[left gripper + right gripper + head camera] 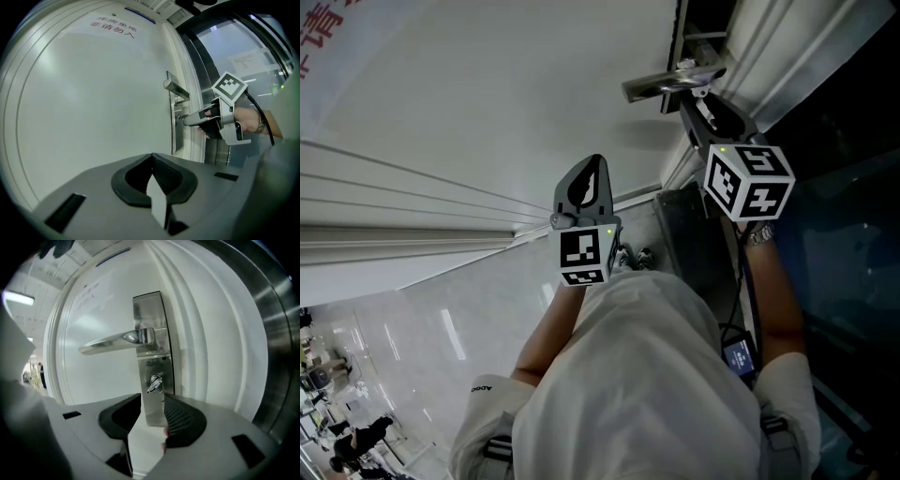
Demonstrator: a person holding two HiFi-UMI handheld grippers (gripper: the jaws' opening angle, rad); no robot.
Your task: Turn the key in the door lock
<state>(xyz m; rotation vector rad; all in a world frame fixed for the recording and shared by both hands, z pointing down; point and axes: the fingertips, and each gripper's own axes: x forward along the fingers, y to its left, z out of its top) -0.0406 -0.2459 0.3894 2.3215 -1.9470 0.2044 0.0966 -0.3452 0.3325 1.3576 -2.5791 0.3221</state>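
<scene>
Jaws of the right gripper [151,400] stand apart, gripping nothing; the left gripper [151,158] has its own pressed together, empty. Closing off-centre could skid off the small tilted silver key [154,383].

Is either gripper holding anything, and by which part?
Nothing. The right gripper is open, not gripping the key; the left gripper is shut and empty.
</scene>
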